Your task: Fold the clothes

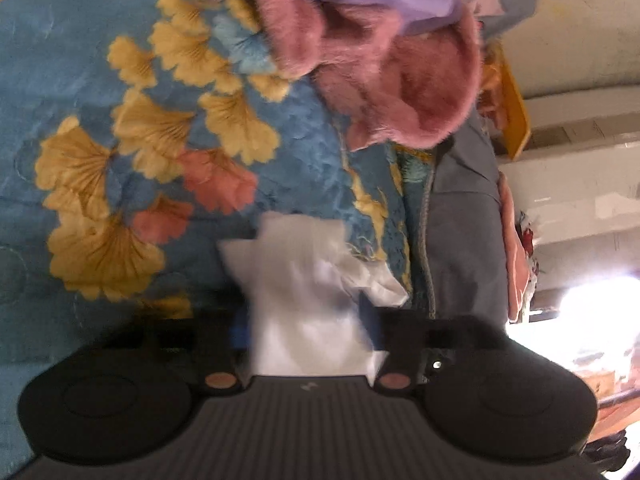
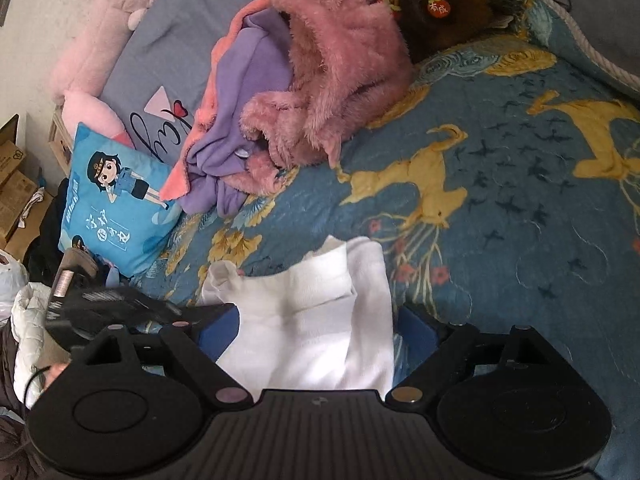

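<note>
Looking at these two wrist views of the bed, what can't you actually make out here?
- Left wrist view: the white cloth is motion-blurred; what garment it is stays unclear.
- Both views: its near end is hidden under each tool's body.
- Right wrist view: the left tool is mostly covered by the right tool.
- Right wrist view: the purple garment is partly buried by the pink fleece.

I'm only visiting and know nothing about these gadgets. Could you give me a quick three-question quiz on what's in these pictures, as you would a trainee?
1. True or false: the fluffy pink garment is folded flat.
2. What colour is the cloth between the left gripper fingers?
3. The cartoon cushion lies: A) beside the purple garment; B) on the white garment; C) under the plush toy.

Key: 1 false, it is crumpled; 2 white; 3 A.
</note>
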`<action>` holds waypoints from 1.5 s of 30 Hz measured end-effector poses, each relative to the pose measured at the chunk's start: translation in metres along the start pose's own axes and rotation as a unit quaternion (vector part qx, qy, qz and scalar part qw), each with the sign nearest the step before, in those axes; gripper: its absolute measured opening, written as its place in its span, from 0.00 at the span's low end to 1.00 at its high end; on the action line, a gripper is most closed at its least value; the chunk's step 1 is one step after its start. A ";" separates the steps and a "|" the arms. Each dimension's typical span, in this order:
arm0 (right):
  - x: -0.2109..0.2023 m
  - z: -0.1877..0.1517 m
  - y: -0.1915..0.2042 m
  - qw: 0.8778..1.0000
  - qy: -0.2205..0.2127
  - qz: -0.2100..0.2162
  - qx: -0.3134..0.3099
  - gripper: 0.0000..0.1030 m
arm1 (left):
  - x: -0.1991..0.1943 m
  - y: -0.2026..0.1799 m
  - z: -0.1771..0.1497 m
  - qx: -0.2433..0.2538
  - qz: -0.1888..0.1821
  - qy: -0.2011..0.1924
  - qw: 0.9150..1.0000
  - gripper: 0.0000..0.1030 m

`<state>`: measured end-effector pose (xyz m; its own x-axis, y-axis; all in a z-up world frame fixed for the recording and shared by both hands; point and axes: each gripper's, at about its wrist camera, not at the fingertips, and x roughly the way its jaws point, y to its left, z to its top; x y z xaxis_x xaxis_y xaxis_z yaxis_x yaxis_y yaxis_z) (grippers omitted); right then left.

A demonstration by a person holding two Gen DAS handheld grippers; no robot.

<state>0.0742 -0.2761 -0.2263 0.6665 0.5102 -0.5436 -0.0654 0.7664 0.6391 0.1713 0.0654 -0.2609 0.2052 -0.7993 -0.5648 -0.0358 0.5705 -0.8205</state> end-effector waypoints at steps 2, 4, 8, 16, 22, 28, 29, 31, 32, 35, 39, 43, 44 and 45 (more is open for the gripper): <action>0.002 0.001 0.002 1.000 -0.002 -0.006 -0.011 0.87 | 0.005 0.006 0.002 -0.009 -0.011 -0.002 1.000 0.27; 0.004 0.001 0.007 0.999 -0.009 -0.023 -0.030 0.69 | 0.005 0.002 0.001 0.003 -0.002 -0.005 1.000 0.26; 0.002 0.001 0.005 0.998 -0.012 -0.060 -0.024 0.14 | 0.004 -0.019 -0.005 0.050 0.041 -0.021 0.998 0.24; -0.021 -0.003 0.061 0.977 -0.048 -0.138 -0.152 0.09 | 0.000 -0.069 -0.032 0.153 0.141 -0.065 0.976 0.24; -0.050 0.015 0.090 0.925 -0.101 -0.239 -0.277 0.09 | 0.001 -0.122 -0.040 0.202 0.119 -0.092 0.968 0.24; -0.065 0.079 0.065 0.892 -0.118 -0.298 -0.317 0.09 | 0.065 -0.194 -0.018 0.263 0.127 -0.079 0.953 0.24; -0.064 0.091 0.060 0.885 -0.119 -0.311 -0.326 0.09 | 0.076 -0.206 -0.014 0.273 0.130 -0.077 0.950 0.24; -0.062 0.113 0.050 0.878 -0.116 -0.329 -0.329 0.09 | 0.096 -0.224 0.000 0.277 0.125 -0.069 0.950 0.24; -0.060 0.125 0.044 0.876 -0.114 -0.337 -0.327 0.09 | 0.105 -0.232 0.007 0.279 0.125 -0.065 0.950 0.24; -0.044 0.153 0.029 0.865 -0.106 -0.367 -0.324 0.09 | 0.138 -0.252 0.028 0.300 0.140 -0.058 0.942 0.24; -0.017 0.178 0.009 0.852 -0.091 -0.408 -0.314 0.09 | 0.171 -0.272 0.051 0.322 0.155 -0.050 0.933 0.24; 0.006 0.195 -0.015 0.870 -0.080 -0.419 -0.248 0.09 | 0.200 -0.269 0.069 0.326 0.181 -0.035 0.927 0.25; 0.016 0.196 -0.017 0.868 -0.073 -0.424 -0.250 0.09 | 0.207 -0.266 0.071 0.328 0.192 -0.031 0.924 0.25; 0.026 0.196 -0.019 0.865 -0.066 -0.428 -0.253 0.09 | 0.213 -0.264 0.074 0.332 0.203 -0.028 0.921 0.25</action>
<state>0.2379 -0.3541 -0.1460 0.7077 -0.3529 -0.6120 0.2004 0.9310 -0.3051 0.2965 -0.2414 -0.1583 0.3575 -0.4946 -0.7922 0.4810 0.8246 -0.2978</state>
